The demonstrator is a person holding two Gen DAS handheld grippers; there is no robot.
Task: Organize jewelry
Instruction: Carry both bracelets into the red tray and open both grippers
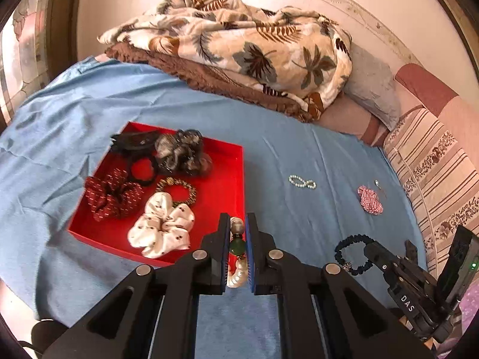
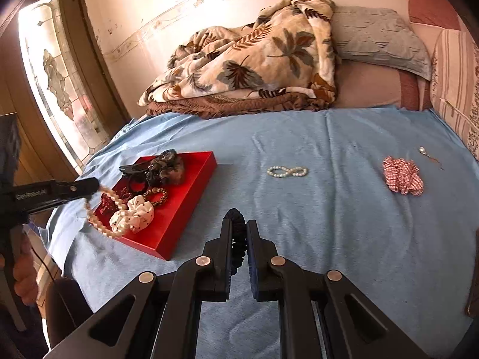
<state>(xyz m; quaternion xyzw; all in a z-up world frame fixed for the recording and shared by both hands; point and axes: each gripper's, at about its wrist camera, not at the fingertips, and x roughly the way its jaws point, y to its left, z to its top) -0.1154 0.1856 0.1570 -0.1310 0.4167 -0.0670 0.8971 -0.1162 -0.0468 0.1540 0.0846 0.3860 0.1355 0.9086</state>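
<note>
At lower centre, the beads (image 1: pixel 238 248) clamped in the left gripper (image 1: pixel 238 224) could be dropped short of the tray (image 1: pixel 236 161), and the black band (image 2: pixel 238 239) pinched in the right gripper (image 2: pixel 238 227) snagged.

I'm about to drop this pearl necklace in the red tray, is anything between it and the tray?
Nothing visible blocks the way. The left gripper is shut on the pearl necklace, which hangs at the near edge of the red tray. Inside, the white scrunchie fills the nearest corner, so it may land on that.
</note>
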